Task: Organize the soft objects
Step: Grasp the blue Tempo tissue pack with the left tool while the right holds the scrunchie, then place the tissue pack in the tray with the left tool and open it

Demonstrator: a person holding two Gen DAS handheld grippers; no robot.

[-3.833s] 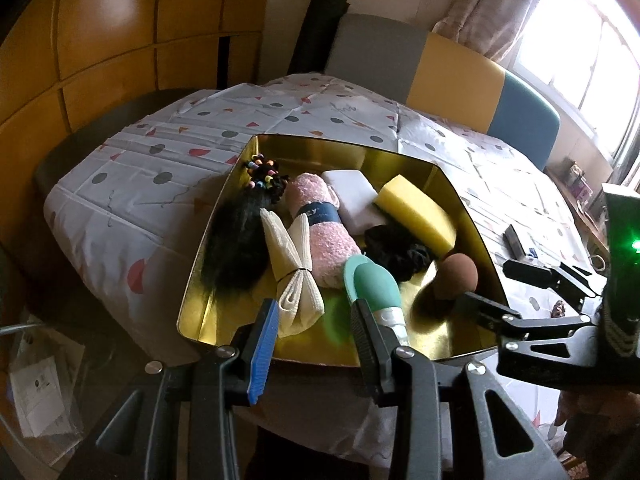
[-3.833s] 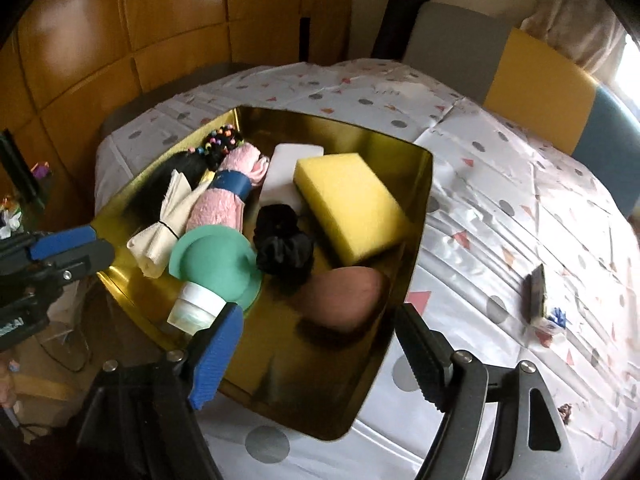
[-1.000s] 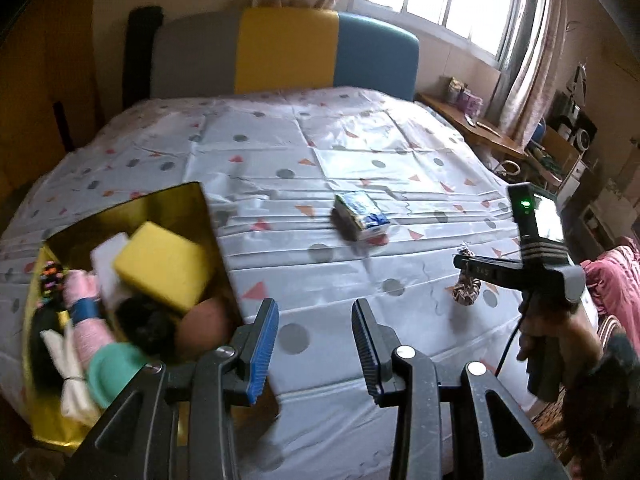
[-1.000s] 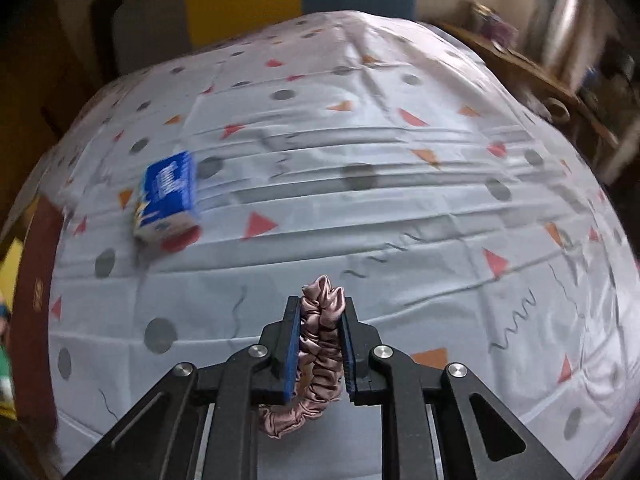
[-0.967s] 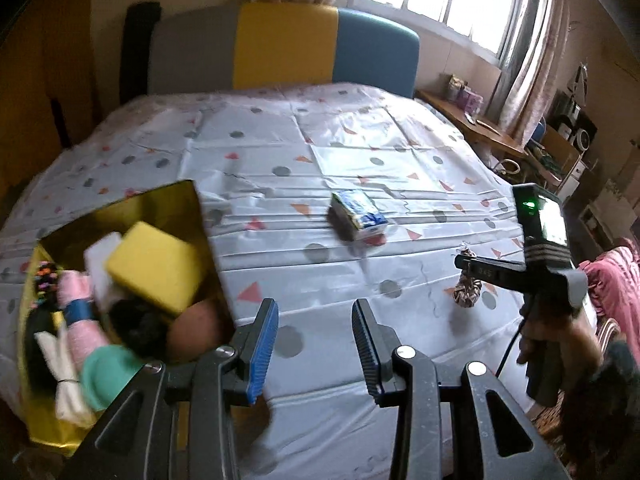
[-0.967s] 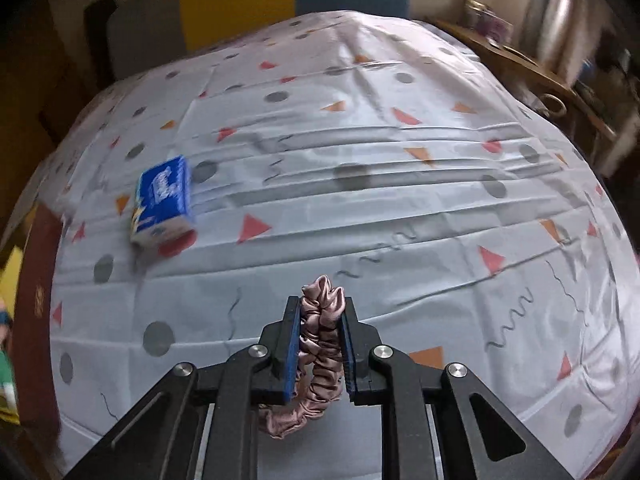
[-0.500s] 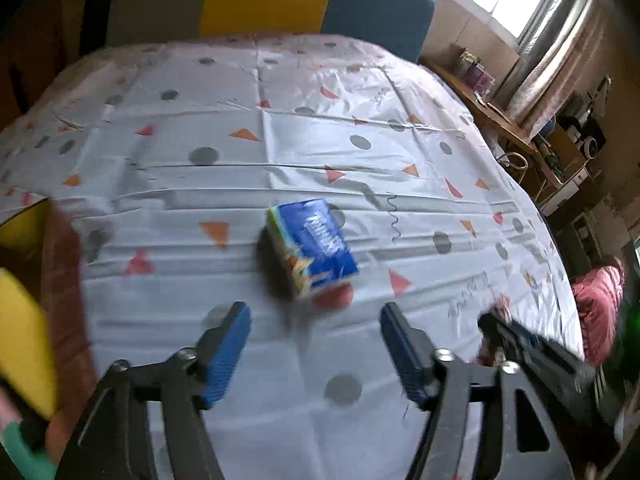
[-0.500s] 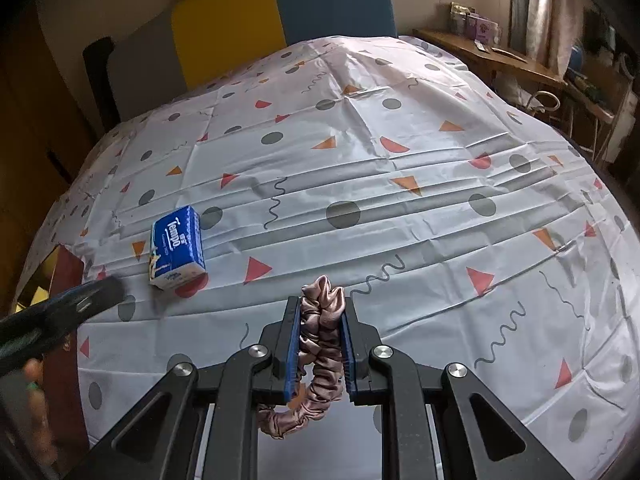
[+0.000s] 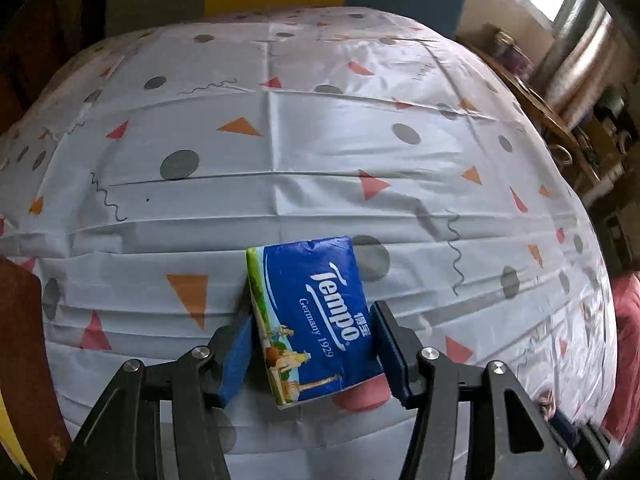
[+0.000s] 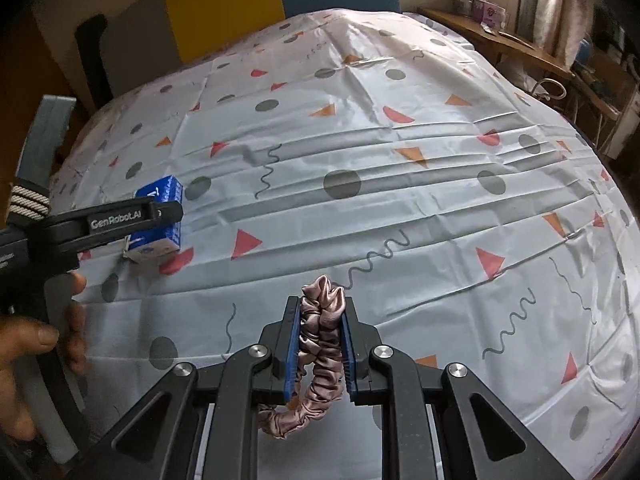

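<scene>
Left tool [image 9: 310,350]: jaws just closing around the tissue pack [image 9: 312,320] lying on the worktop [image 9: 320,152], contact unclear. Right tool [image 10: 320,344], at 6 o'clock: pinching the pink scrunchie [image 10: 320,344].

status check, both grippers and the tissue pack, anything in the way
Left gripper astride tissue pack, jaws just closing, not clamped. Right gripper shut on pink scrunchie. Tablecloth around pack bare.

Blue Tempo tissue pack [image 9: 316,320] is lying flat on the patterned tablecloth [image 9: 320,140], skewed, printed face up, sitting between the left gripper's pads. Dusty-pink satin scrunchie [image 10: 320,344] is hanging pinched, loop drooping below, above the cloth, well apart from the pack.
</scene>
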